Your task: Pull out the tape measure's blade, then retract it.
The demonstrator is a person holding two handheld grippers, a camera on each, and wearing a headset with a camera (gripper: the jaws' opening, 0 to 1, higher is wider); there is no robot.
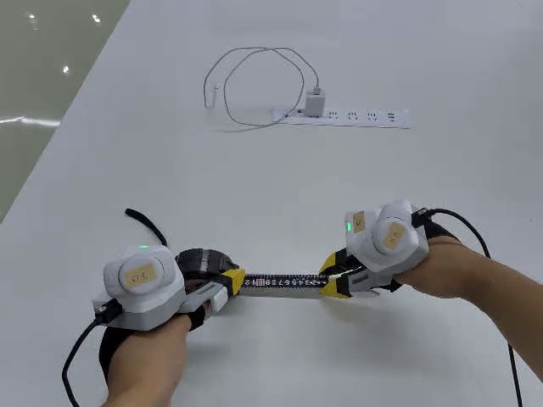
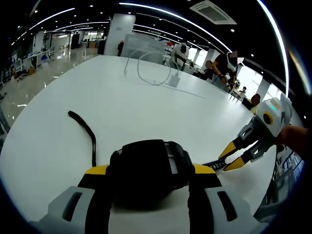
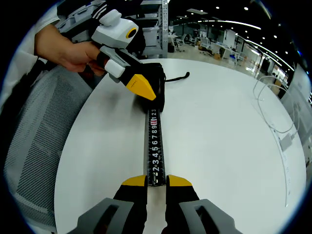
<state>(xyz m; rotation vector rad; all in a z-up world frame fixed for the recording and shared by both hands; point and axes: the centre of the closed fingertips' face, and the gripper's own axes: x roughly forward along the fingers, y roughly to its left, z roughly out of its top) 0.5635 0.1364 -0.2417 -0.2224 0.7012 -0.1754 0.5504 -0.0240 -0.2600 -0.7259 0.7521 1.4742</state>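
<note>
One tape measure (image 1: 202,263): left gripper (image 2: 151,170) jaws clamp its black case, right gripper (image 3: 156,181) jaws pinch the blade (image 3: 154,146), its tip hidden between them.

White numerals run along the black blade (image 3: 154,146) of the tape measure (image 3: 157,78). In the right gripper view, going from the jaws of the right hand-held gripper (image 3: 156,181) toward the case, they read 2, 3, 4, 5, 6, 7, 8, 9, then a red mark too small to read, then 1, 2, 3. The head view shows the same row of digits, too fine to read surely. A tan sticker (image 1: 141,275) on the left hand-held gripper (image 1: 231,281) and another (image 1: 393,236) on the right one carry faint marks that cannot be read.
</note>
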